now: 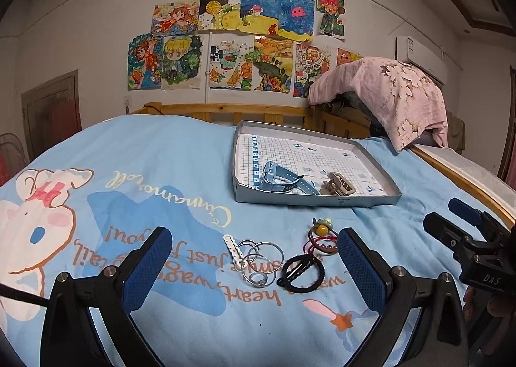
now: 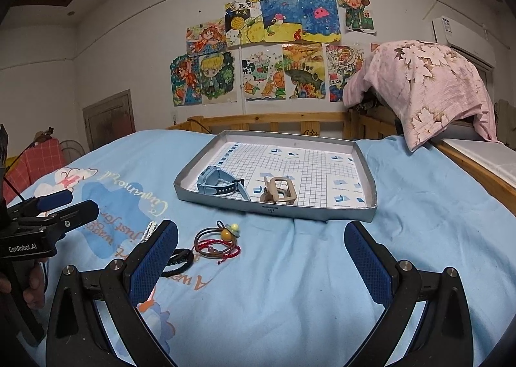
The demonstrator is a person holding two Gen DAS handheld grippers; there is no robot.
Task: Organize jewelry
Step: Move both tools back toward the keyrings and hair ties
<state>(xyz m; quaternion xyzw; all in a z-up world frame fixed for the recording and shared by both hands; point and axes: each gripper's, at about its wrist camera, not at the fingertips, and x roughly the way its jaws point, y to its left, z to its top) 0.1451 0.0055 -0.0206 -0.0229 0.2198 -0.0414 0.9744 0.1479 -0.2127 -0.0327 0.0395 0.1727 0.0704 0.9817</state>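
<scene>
Soft, even indoor light fills both wrist views, with no visible lamp or window as its source. The blue bedsheet (image 1: 193, 154) is evenly lit and shadows are faint, the clearest a thin dark line under the near wall of the grey tray (image 2: 274, 212). Colours look slightly muted. Fisheye distortion bends the wall (image 1: 96, 28) and wooden bed rail (image 2: 258, 120) into curves, and the corners fall to black. Focus is fairly sharp at centre and softer towards the edges. No strong glare shows.

Black tongs (image 1: 254, 265) — blue textured pads (image 1: 146, 267)
</scene>
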